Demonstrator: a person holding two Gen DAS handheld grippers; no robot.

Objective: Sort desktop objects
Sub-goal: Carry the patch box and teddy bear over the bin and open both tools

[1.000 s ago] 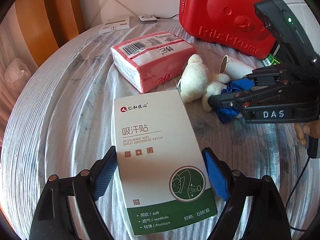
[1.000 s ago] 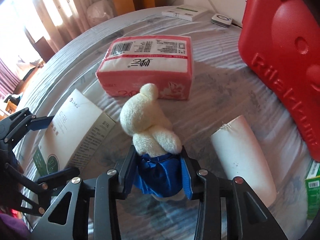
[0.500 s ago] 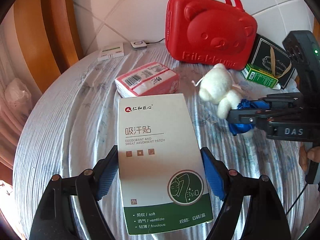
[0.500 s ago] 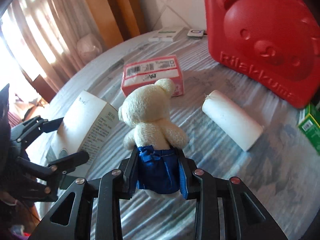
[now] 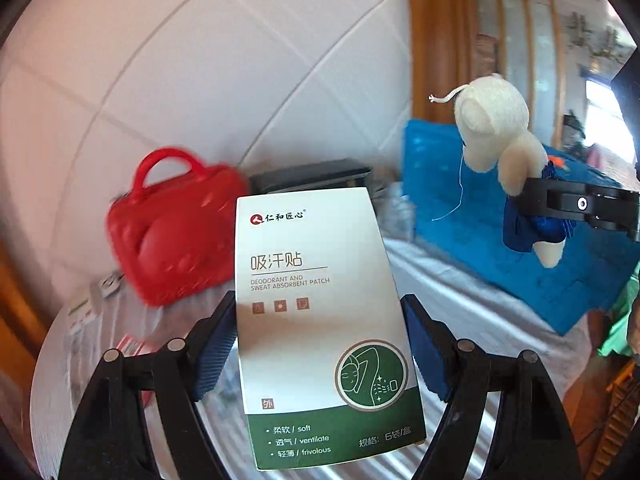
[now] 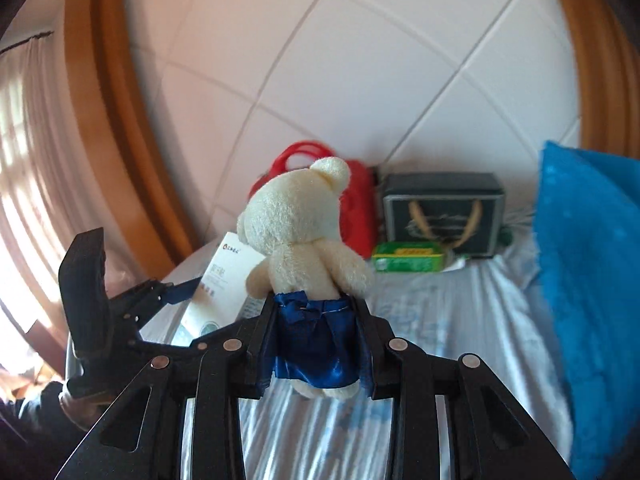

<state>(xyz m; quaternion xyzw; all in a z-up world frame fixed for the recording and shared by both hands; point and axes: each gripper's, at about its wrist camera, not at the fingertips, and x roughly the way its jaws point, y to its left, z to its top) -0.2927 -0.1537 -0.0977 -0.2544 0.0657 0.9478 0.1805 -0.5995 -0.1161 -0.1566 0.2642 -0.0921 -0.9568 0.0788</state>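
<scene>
Lifted clear of the striped tablecloth point(image 5: 472, 304) since a second ago, the white patch box point(image 5: 316, 320) and the cream teddy bear point(image 6: 298, 232) now ride in the air against the tiled wall point(image 6: 360, 60). The left gripper point(image 5: 318, 354) is clamped on the box's long sides, its blue pads point(image 5: 214, 352) pressing both edges, while the right gripper point(image 6: 314, 344) pinches the bear's blue skirt between its fingers, head up. Behind them on the table stand a red case point(image 5: 172, 232), a dark gift box point(image 6: 442, 212), a green carton point(image 6: 408, 262) and a blue cushion point(image 6: 592, 280).
</scene>
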